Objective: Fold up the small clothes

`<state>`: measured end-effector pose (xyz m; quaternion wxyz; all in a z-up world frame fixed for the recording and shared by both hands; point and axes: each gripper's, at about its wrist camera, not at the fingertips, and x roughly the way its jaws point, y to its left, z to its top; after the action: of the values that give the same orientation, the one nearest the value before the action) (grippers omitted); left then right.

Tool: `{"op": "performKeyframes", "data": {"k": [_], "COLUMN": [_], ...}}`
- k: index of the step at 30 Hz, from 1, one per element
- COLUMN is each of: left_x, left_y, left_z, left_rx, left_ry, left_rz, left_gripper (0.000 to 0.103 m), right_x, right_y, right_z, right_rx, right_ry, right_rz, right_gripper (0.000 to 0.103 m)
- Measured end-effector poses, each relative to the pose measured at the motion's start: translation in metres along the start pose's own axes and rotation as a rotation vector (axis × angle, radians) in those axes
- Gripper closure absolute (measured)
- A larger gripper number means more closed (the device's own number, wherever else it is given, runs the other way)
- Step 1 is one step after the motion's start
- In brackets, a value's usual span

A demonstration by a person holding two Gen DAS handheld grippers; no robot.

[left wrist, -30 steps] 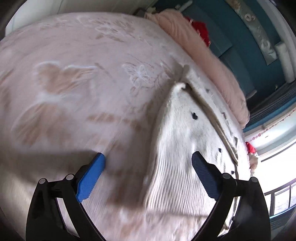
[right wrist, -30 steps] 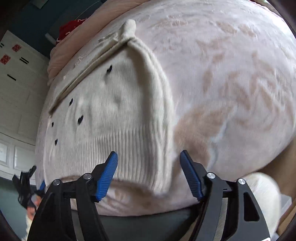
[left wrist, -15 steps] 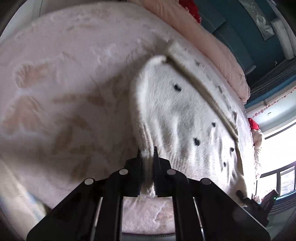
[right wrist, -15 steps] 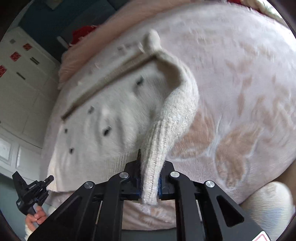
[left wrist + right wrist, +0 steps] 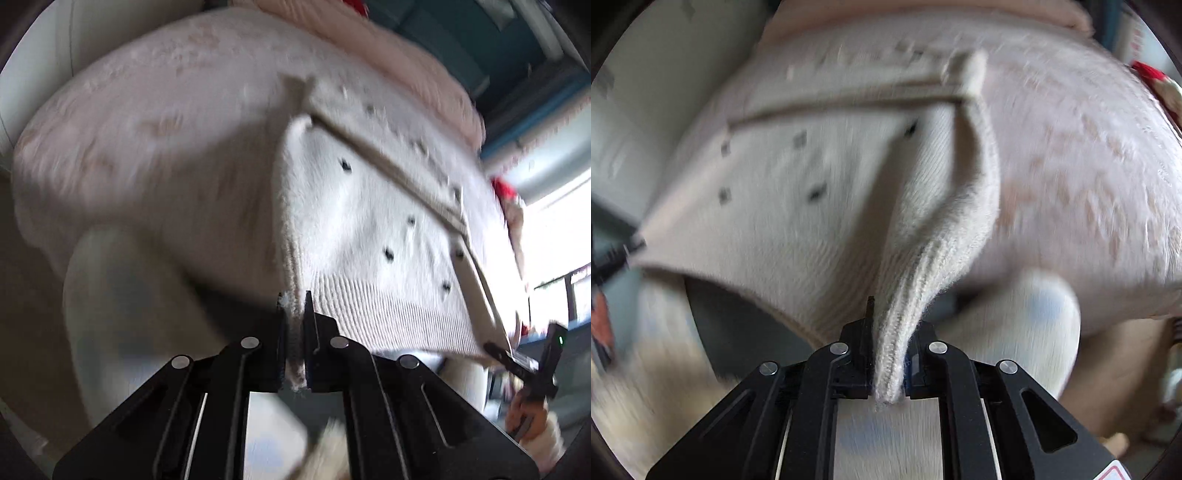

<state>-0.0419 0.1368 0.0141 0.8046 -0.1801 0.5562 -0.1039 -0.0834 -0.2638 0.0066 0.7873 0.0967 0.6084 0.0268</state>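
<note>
The left hand-held gripper (image 5: 294, 325) is clamped on the ribbed hem corner of the cream knitted sweater with small dark specks (image 5: 369, 221). The right hand-held gripper (image 5: 890, 354) pinches the opposite ribbed hem corner. The sweater stretches from the bed's near edge across the pale pink patterned bedspread (image 5: 166, 129).

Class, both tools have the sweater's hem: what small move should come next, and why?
Probably carry the hem forward toward the collar. The left tool and right tool each pinch a hem corner of the sweater, lifted off the bed.
</note>
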Motion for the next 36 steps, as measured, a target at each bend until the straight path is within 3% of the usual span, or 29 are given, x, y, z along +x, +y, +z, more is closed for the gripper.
{"op": "performKeyframes", "data": {"k": [3, 6, 10, 12, 14, 19, 20, 22, 23, 24, 26, 28, 29, 34, 36], "left_x": [-0.013, -0.024, -0.032, -0.041, -0.046, -0.044, -0.034, -0.007, 0.012, 0.024, 0.044, 0.048, 0.047, 0.058, 0.071], "left_y": [-0.001, 0.007, 0.008, 0.000, -0.011, -0.079, -0.093, -0.109, -0.113, -0.113, -0.108, -0.096, -0.090, -0.056, -0.053], "left_z": [-0.033, -0.051, -0.043, -0.018, 0.010, 0.113, 0.138, 0.169, 0.182, 0.189, 0.195, 0.186, 0.182, 0.156, 0.157], "left_rx": [0.046, 0.007, -0.005, -0.027, -0.016, 0.116, 0.120, 0.128, 0.096, 0.071, 0.028, -0.003, -0.014, -0.034, -0.022], "left_ry": [0.046, 0.080, 0.065, 0.014, -0.036, -0.261, -0.352, -0.432, -0.444, -0.434, -0.414, -0.406, -0.406, -0.371, -0.329], "left_rz": [0.017, 0.000, -0.015, -0.056, -0.099, -0.113, -0.080, -0.029, 0.048, 0.079, 0.123, 0.113, 0.099, 0.113, 0.131], "left_gripper": [0.097, 0.097, 0.097, 0.097, 0.097, 0.096, 0.091, 0.068, 0.042, 0.031, 0.031, 0.028, 0.020, 0.014, 0.014], "right_x": [0.004, -0.005, -0.025, -0.039, -0.064, -0.093, -0.087, -0.062, -0.050, -0.038, -0.028, -0.029, -0.030, -0.014, 0.001], "right_y": [0.004, -0.003, -0.018, -0.027, -0.037, -0.050, -0.052, -0.066, -0.072, -0.076, -0.081, -0.082, -0.080, -0.072, -0.072], "right_z": [-0.033, -0.054, -0.050, -0.029, 0.004, 0.114, 0.134, 0.169, 0.178, 0.182, 0.181, 0.168, 0.161, 0.139, 0.147], "right_rx": [-0.021, 0.028, 0.096, 0.127, 0.154, 0.194, 0.213, 0.298, 0.349, 0.407, 0.501, 0.543, 0.545, 0.450, 0.424], "right_ry": [0.092, 0.115, 0.106, 0.059, -0.046, -0.318, -0.341, -0.388, -0.405, -0.421, -0.455, -0.492, -0.503, -0.488, -0.448], "right_rz": [0.029, 0.107, 0.161, 0.185, 0.216, 0.219, 0.226, 0.240, 0.232, 0.204, 0.180, 0.216, 0.208, 0.092, 0.043], "right_gripper": [0.093, 0.093, 0.093, 0.093, 0.093, 0.089, 0.085, 0.073, 0.064, 0.062, 0.058, 0.042, 0.038, 0.032, 0.032]}}
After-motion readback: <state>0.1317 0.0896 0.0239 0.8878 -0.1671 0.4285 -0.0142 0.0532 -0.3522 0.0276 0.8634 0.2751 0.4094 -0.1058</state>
